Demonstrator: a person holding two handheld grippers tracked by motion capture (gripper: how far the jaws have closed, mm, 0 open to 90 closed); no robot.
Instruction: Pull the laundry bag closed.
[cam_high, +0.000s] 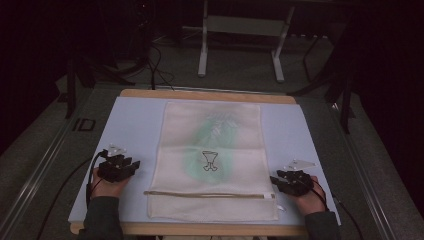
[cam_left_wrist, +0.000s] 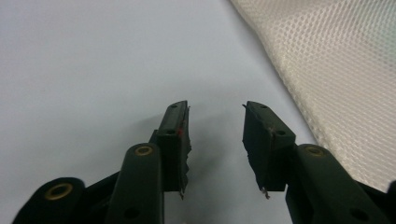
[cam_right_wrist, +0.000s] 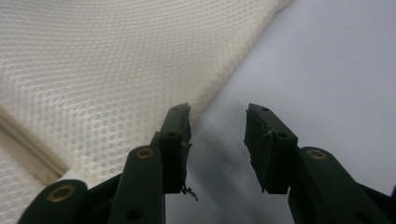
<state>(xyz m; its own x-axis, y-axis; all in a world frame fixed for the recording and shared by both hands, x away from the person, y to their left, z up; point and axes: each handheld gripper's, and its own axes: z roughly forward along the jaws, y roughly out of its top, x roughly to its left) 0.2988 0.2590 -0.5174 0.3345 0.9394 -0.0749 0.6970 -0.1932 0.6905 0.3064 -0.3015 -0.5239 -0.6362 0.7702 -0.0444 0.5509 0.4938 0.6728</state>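
Both grippers, left (cam_high: 134, 165) and right (cam_high: 274, 179), sat spread beside the mesh bag (cam_high: 210, 160); thin mesh could snag or slip.

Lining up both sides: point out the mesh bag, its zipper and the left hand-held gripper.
mesh bag (cam_high: 210, 130): high view, upper panel.
zipper (cam_high: 205, 194): high view, mid-length.
left hand-held gripper (cam_left_wrist: 215, 126): left gripper view, between fingertips.

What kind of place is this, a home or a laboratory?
Probably a laboratory or recording workspace, not a home. A mesh laundry bag lies flat on a pale blue work table; behind stand a metal equipment stand and loose cables on a grey floor, in dark surroundings.
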